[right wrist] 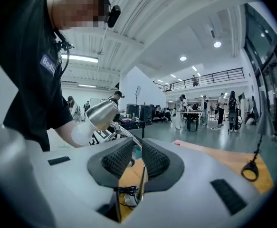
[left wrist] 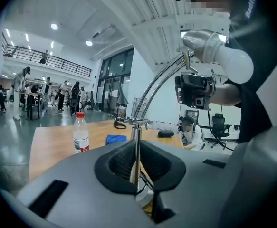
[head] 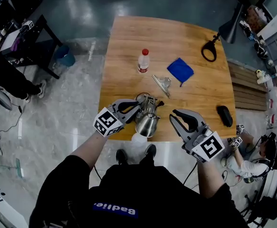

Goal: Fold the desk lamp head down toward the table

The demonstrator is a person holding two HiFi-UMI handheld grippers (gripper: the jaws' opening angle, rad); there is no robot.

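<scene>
The silver desk lamp stands at the table's (head: 128, 37) near edge. Its head (head: 147, 123) (left wrist: 209, 49) (right wrist: 100, 115) hangs out over that edge with the white bulb facing me. My left gripper (head: 139, 106) (left wrist: 137, 145) points at the lamp from the left, its jaws closed to a thin slit. The upright post (left wrist: 136, 137) shows in line with the slit, just beyond the tips. My right gripper (head: 175, 114) (right wrist: 137, 148) sits to the right of the lamp, apart from it. Its jaws stand a narrow gap apart with nothing between them, and the table and lamp cable show through.
Farther back on the table are a red-capped bottle (head: 143, 61), a blue cloth (head: 180, 70), a metal clip (head: 162, 83), a black ring-shaped item (head: 208, 50) and a black case (head: 224, 115). A person crouches by the table's right corner (head: 245, 165); another sits far left (head: 5, 75).
</scene>
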